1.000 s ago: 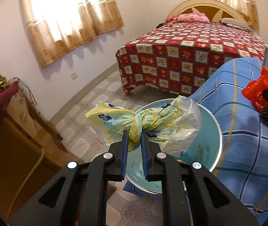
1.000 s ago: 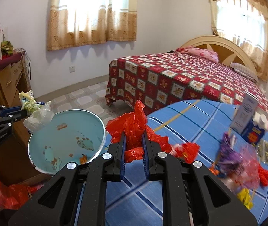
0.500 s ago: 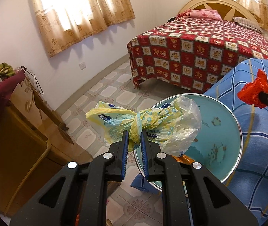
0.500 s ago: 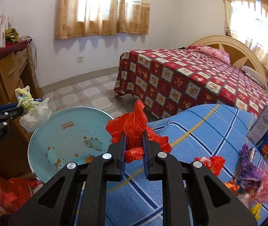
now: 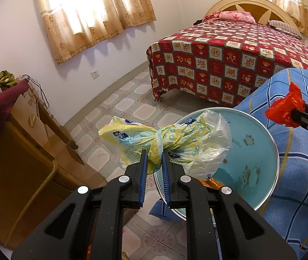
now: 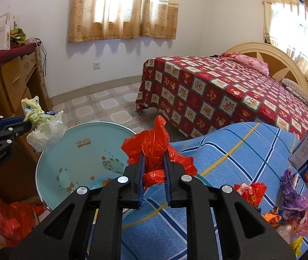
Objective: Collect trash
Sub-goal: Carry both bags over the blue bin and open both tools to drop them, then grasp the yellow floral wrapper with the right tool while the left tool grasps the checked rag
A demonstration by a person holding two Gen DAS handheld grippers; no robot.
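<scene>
Teal basin reads "deer" upside down inside; "GenRobot.AI" is printed on the left gripper at left of the right wrist view. Left gripper pinches a knotted yellow bag, held level above the basin's rim. Right gripper clamps a red bag upright at frame centre, over the blue checked cloth beside the basin.

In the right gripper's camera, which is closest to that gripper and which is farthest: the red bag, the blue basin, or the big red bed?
1. The red bag, pinched between the right gripper fingers.
2. The blue basin, just ahead on the left.
3. The red bed, far across the floor, ahead on the right.
</scene>
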